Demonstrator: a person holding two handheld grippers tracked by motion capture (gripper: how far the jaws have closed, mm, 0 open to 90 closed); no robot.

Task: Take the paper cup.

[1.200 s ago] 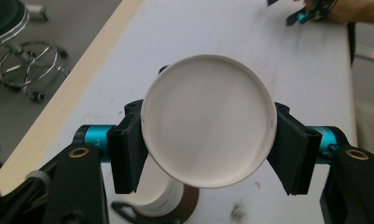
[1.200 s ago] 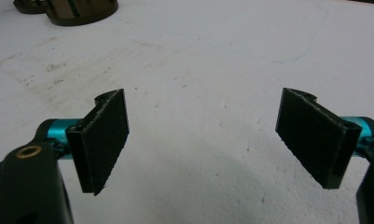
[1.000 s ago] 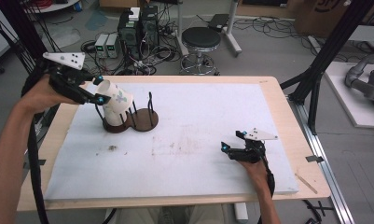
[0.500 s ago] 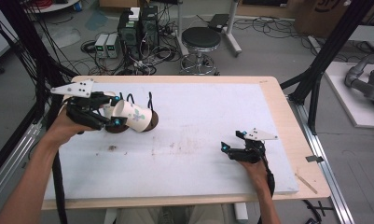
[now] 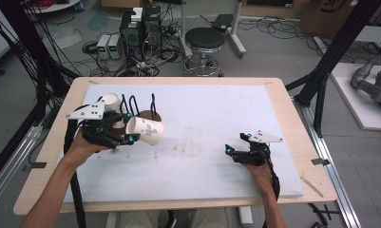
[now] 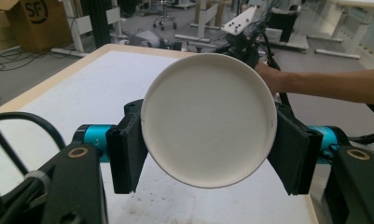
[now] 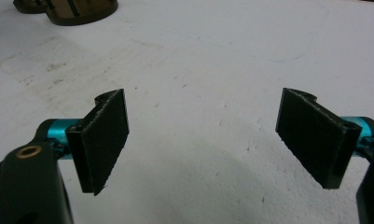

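one paper cup (image 5: pixel 145 130) pinched sideways in left hand-held gripper (image 5: pixel 129 134); right hand-held gripper (image 5: pixel 232 153) spread.

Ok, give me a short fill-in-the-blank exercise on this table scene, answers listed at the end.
1. The left gripper is shut on a white paper ____.
2. The cup lies on its side in the grip, its flower print showing in the high view and its round ____ facing the left gripper's camera.
3. The right gripper has its jaws ____, with nothing between them.
4. Behind the cup stands a brown rack with black ____ rising from it.

Missing words: cup; bottom; open; wires
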